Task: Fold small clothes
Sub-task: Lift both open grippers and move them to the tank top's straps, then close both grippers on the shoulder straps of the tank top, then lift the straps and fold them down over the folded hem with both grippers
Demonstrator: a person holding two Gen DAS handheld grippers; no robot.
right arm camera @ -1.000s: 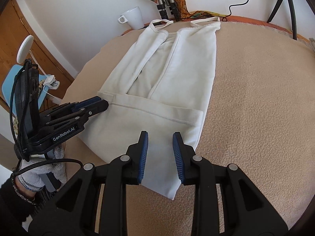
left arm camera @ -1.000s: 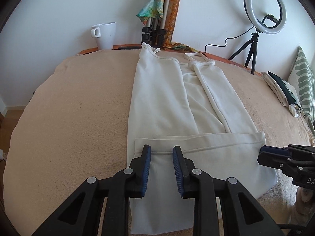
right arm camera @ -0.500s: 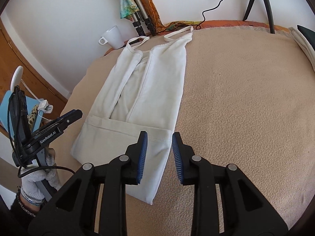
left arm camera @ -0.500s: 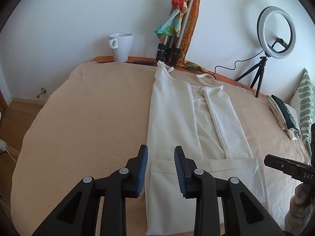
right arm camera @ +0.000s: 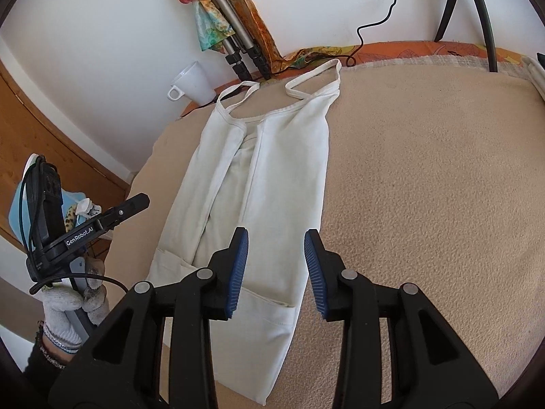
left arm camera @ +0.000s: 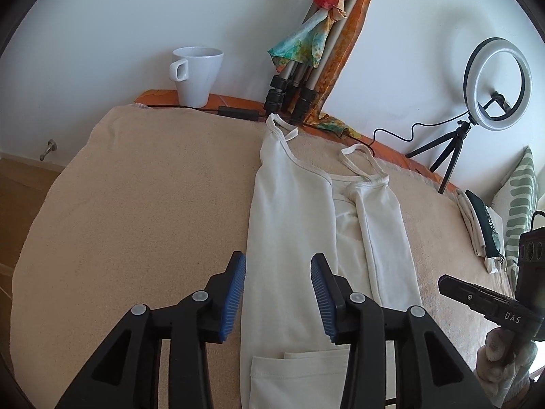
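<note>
Both grippers hang over the work with nothing between their blue pads: the left gripper (left arm camera: 277, 294) has its jaws opening over bare cloth, and the right gripper (right arm camera: 276, 272) stands spread the same way, its jaws parted and empty.

Beneath them a beige blanket (left arm camera: 153, 204) covers the whole surface. On it lies the white camisole (left arm camera: 293, 238), flat, its two sides already turned in toward the middle and its bottom hem turned up into a short band. Its long axis runs straight away from both grippers, straps (right arm camera: 313, 78) at the far end near the wall, the folded hem nearest the hands.

The left gripper sits over the garment's left edge, the right over its right edge, so each hand is about equally near the hem. The next fold likely carries that near end away along the long axis toward the straps.

A white mug (left arm camera: 196, 75) stands beyond the blanket, well apart.
</note>
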